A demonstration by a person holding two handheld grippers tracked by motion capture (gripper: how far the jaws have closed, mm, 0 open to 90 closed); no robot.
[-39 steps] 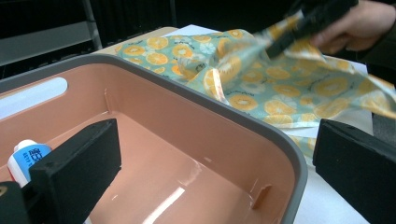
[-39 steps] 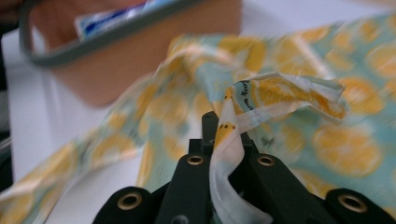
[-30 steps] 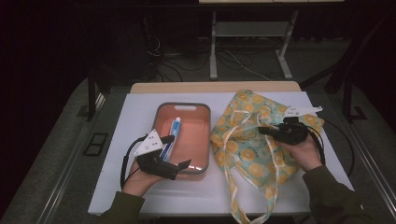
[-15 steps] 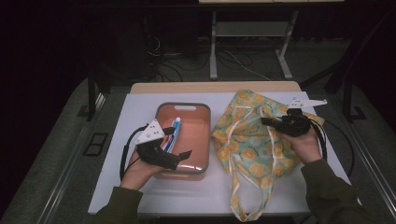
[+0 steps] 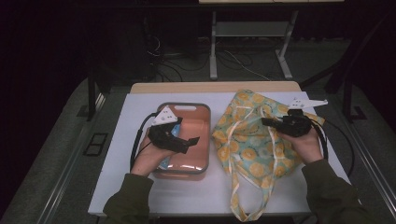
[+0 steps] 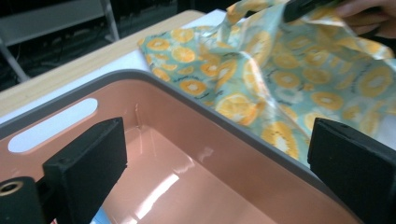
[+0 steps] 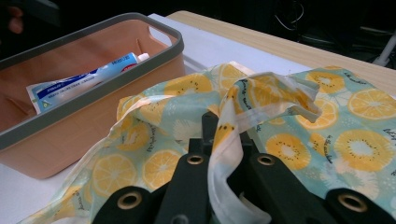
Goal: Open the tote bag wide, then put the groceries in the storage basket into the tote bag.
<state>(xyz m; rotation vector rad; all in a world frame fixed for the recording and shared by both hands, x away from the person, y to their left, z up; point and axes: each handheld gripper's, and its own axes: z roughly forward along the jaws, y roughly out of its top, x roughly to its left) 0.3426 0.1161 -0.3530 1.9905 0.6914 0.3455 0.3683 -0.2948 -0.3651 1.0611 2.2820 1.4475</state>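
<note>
The soft cotton tote bag printed with orange and lemon slices (image 5: 254,140) lies crumpled on the right half of the white table (image 5: 140,186), just beside the salmon-pink plastic bin with a grey rim (image 5: 205,140). The right gripper (image 5: 273,123) is clenched on a fold of the bag's cloth with a pale handle strap (image 7: 224,154) running through its jaws. The left gripper (image 5: 189,141) hangs over the bin with its jaws spread wide, grasping nothing. A blue-and-white toothpaste tube (image 7: 84,79) lies in the bin, toward its left wall. The bag looks light and limp, likely to sag and bunch unless pinched at the mouth hem or strap. The tube seems light, slightly squashy and slick; its flat middle would give the best grip.
</note>
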